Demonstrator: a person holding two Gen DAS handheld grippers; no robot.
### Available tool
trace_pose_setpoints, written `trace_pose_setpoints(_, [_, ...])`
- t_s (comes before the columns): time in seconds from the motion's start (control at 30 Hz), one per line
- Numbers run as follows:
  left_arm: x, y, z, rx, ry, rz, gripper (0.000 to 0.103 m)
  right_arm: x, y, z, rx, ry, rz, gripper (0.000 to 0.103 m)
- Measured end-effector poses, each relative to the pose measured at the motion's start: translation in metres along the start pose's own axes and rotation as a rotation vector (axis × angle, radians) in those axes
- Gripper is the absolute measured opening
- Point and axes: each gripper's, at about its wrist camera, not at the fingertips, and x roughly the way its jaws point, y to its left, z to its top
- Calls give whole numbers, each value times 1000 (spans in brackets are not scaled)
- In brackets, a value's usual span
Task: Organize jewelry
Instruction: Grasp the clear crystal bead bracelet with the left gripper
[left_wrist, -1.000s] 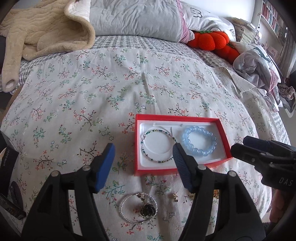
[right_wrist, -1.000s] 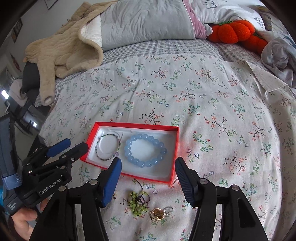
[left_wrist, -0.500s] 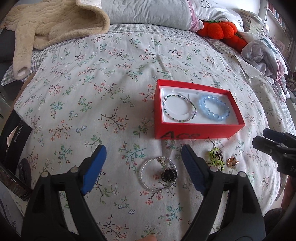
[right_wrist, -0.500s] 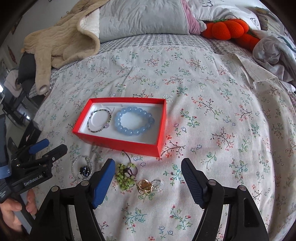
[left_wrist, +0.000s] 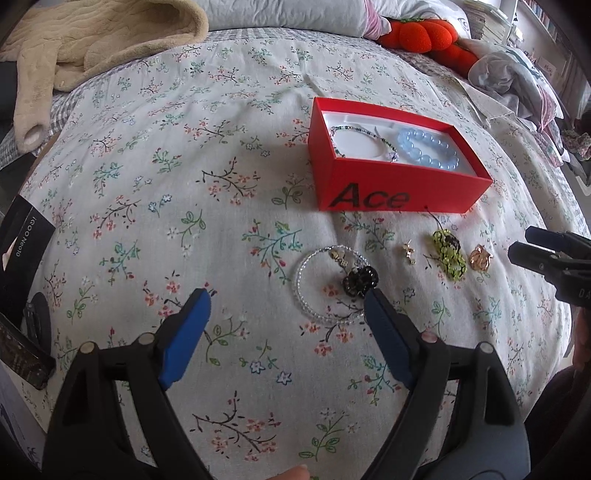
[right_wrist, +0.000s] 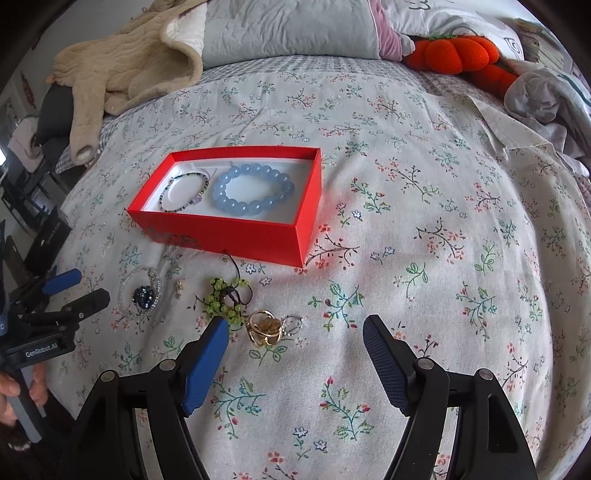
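Note:
A red box on the floral bedspread holds a thin beaded bracelet and a pale blue bead bracelet. In front of it lie a clear bead bracelet with a dark charm, a small gold earring, a green bead piece and a gold ring. My left gripper is open and empty just before the clear bracelet. My right gripper is open and empty, the ring near its left finger.
A beige robe, grey pillow and orange pumpkin plush lie at the head of the bed. Crumpled clothes are at the right. A black box sits at the left edge.
Both grippers have pulled back from over the red box toward the near edge and lowered. The loose jewelry in front of the box has come into full view. Both stay open.

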Motion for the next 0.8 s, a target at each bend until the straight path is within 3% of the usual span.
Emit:
trace_pose_setpoints(0.37, [22, -10, -25, 165, 25, -53, 85, 23, 3, -32, -87, 84, -23, 76])
trace_pose_setpoints(0.63, [21, -2, -13, 84, 16, -100, 85, 21, 8, -31, -107, 77, -14, 76])
trace_pose_setpoints(0.73, [22, 1, -8, 53, 18, -109, 75, 22, 7, -31, -109, 80, -14, 76])
trace_pose_setpoints(0.8, [26, 3, -5, 37, 32, -109, 58, 23, 7, -30, -110, 83, -15, 76])
